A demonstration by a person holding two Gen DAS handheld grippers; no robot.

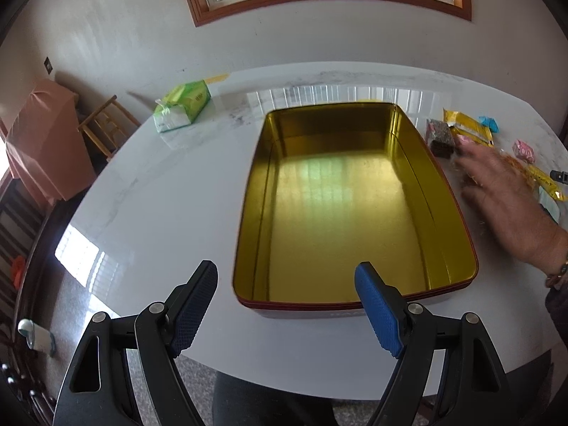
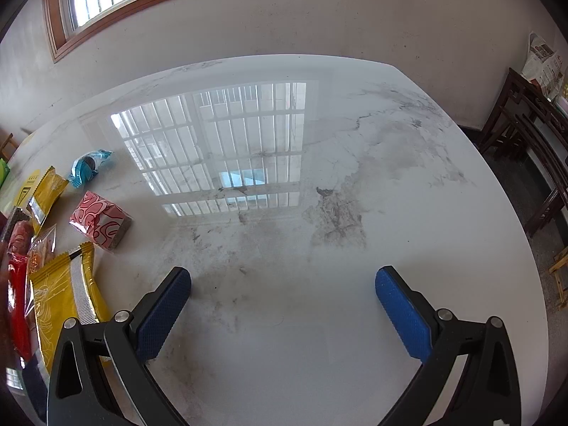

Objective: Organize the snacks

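An open tin (image 1: 248, 234) with a gold inside and a red rim sits empty in the middle of the white table. My left gripper (image 1: 287, 273) hovers open at the tin's near edge, nothing between its fingers. Right of the tin lie loose snacks: a yellow packet (image 1: 465, 124), a dark brown block (image 1: 442, 138), a pink sweet (image 1: 524, 149). A person's bare hand (image 1: 504, 191) reaches over them. My right gripper (image 2: 284, 278) stands open above bare table. To its left are a blue packet (image 2: 91, 167), a pink patterned block (image 2: 101, 220), a big yellow packet (image 2: 67, 294) and a red packet (image 2: 17, 298).
A green tissue pack (image 1: 183, 110) lies at the table's back left. The marble table (image 2: 355, 177) stretches to the right of the snacks. A wooden stool (image 1: 106, 124) and a pink-covered object (image 1: 42, 142) stand left of the table, dark wooden chairs (image 2: 532, 149) to its right.
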